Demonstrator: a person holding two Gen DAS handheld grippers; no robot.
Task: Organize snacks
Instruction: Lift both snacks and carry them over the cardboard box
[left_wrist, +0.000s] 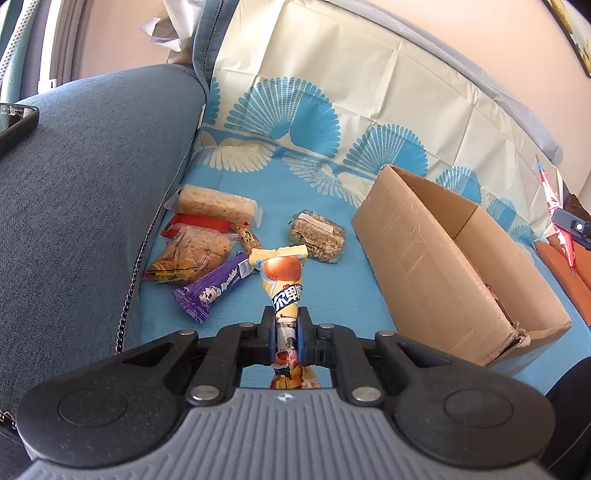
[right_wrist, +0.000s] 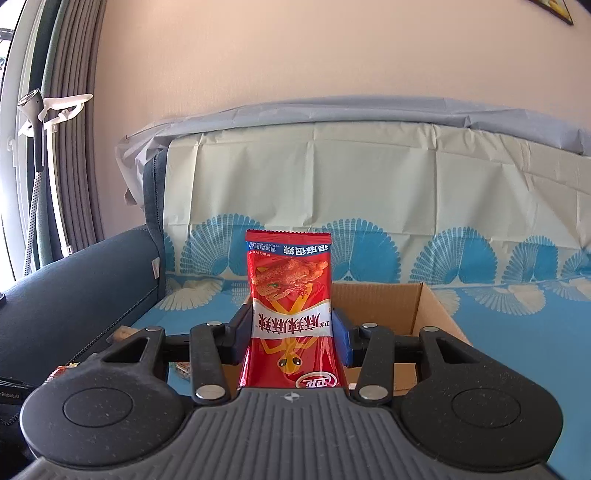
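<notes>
My left gripper is pinched tight on a thin yellow snack. It sticks up in the middle of the left view. My right gripper holds a red bag by its sides, standing tall in the middle of the right view. Its jaws are partly apart, pressed on the bag.

The box is at the right of the left view. In the right view, the box peeks out behind the red bag, open on top. More snacks wait on the blue cloth at center left of the left view: a purple bar, a cookie bag, a wafer pack and a few more.

What could go wrong, I think:

- The red bag is smooth and puffy. If I squeeze too softly it could slide out and land on the cloth, not in the box.
- The yellow snack is held low down, so its top may flop over and catch the box wall.
- Both hands may go to the box together and bump.
- The box looks light. A knock on its wall could push it along the cloth or tip it.
- The box corner at the lower right of the left view looks torn, so small snacks might slip out there.
</notes>
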